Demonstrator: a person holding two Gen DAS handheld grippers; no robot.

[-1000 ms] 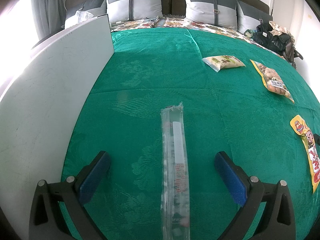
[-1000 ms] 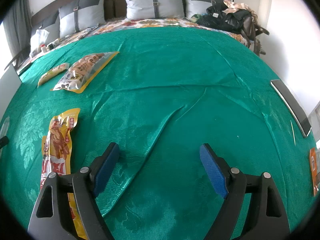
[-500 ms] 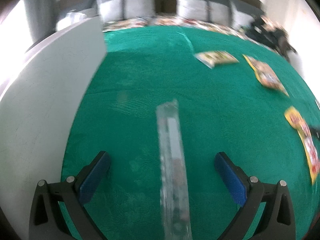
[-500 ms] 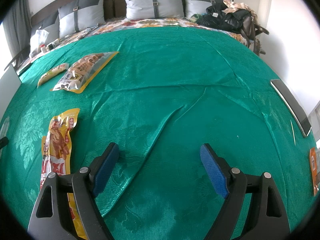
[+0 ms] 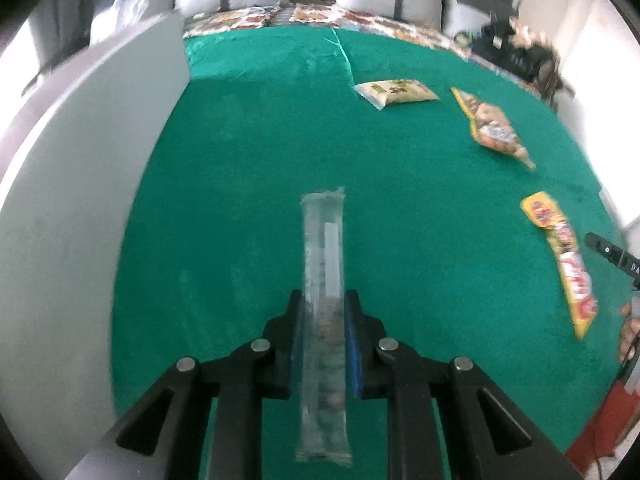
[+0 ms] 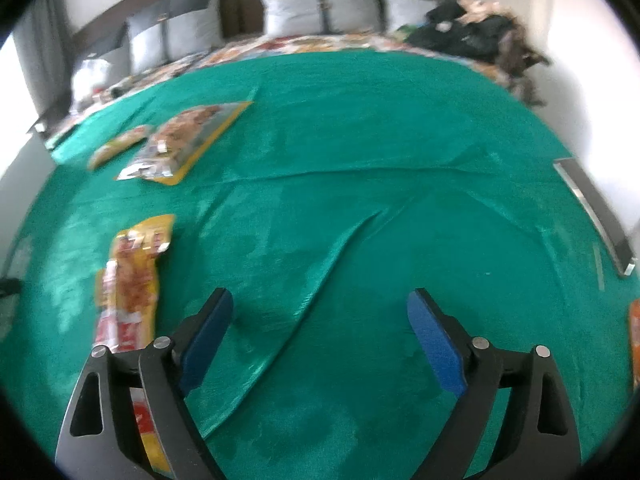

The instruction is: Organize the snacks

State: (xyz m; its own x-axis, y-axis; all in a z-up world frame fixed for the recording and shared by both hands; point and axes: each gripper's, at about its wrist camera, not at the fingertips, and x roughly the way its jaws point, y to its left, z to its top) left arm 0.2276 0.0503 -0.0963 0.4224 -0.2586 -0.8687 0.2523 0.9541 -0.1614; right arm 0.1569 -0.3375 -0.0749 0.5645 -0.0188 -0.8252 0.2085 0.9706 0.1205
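A long clear snack tube (image 5: 323, 264) lies lengthwise on the green bedspread (image 5: 248, 168). My left gripper (image 5: 323, 308) is shut on the tube, its blue pads pressing both sides near the middle. A long yellow and red snack packet (image 5: 568, 264) lies to the right, also seen as the yellow packet (image 6: 132, 276) just left of my right gripper (image 6: 320, 308). My right gripper stands open over bare cloth with nothing between its fingers. Further back lie a pale snack bag (image 5: 394, 92) and a yellow-edged bag of brown snacks (image 5: 494, 130).
A tall white panel (image 5: 80, 184) runs along the left side of the bed. Grey pillows (image 6: 316, 12) line the headboard. Dark clothes (image 6: 476, 28) are piled at the back right. A dark flat slab (image 6: 596, 212) lies at the right edge. A hand (image 5: 628, 332) shows at far right.
My left gripper has shut on the clear tube, which lay between its wide-open fingers before. The left view has tilted a little. My right gripper stays open in about the same place.
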